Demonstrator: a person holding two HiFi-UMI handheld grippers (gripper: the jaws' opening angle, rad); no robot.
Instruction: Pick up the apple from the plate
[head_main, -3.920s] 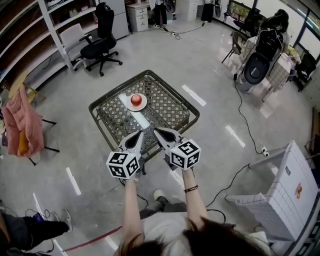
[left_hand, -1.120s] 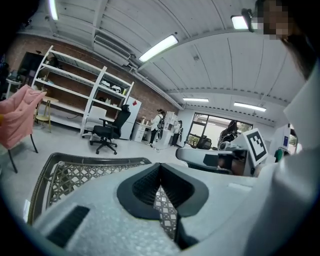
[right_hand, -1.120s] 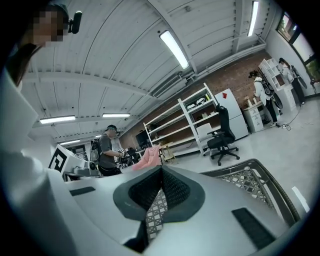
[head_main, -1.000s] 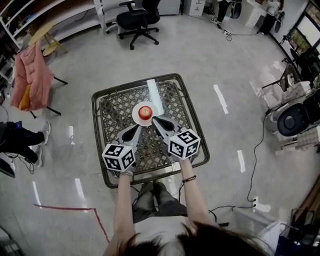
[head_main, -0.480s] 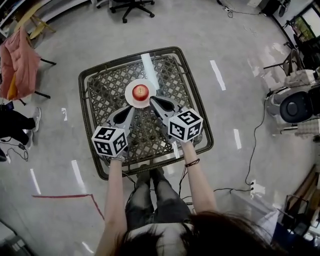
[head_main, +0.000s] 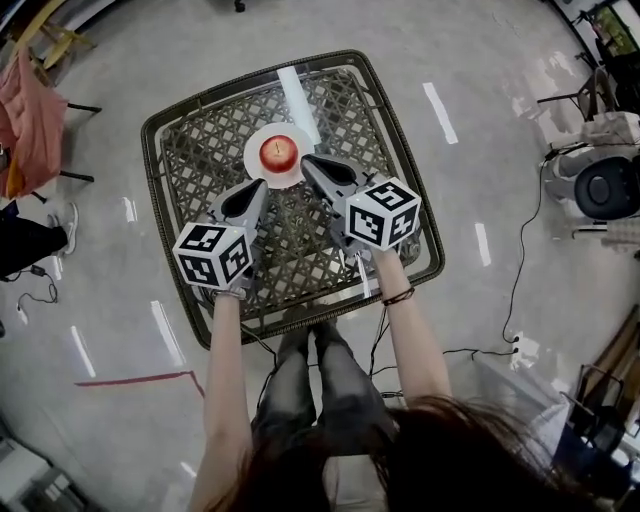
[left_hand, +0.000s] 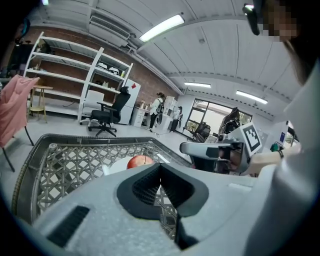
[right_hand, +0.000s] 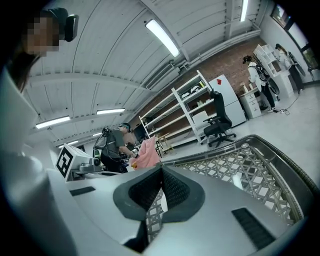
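Left gripper (head_main: 259, 186) and right gripper (head_main: 307, 160) both have jaws pressed together, nothing in them, tips right by the near edge of the white plate (head_main: 254, 166). The apple (head_main: 278, 151) sits on it, on the lattice worktop (head_main: 198, 160).

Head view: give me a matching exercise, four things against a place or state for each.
Things:
1. apple
2. plate
3. left hand-held gripper
4. pink garment

Places or states:
A. on the lattice table
B. shut and empty, just short of the plate
C. on the plate
D. off the table, at the view's left edge

Pairs: 1-C, 2-A, 3-B, 4-D
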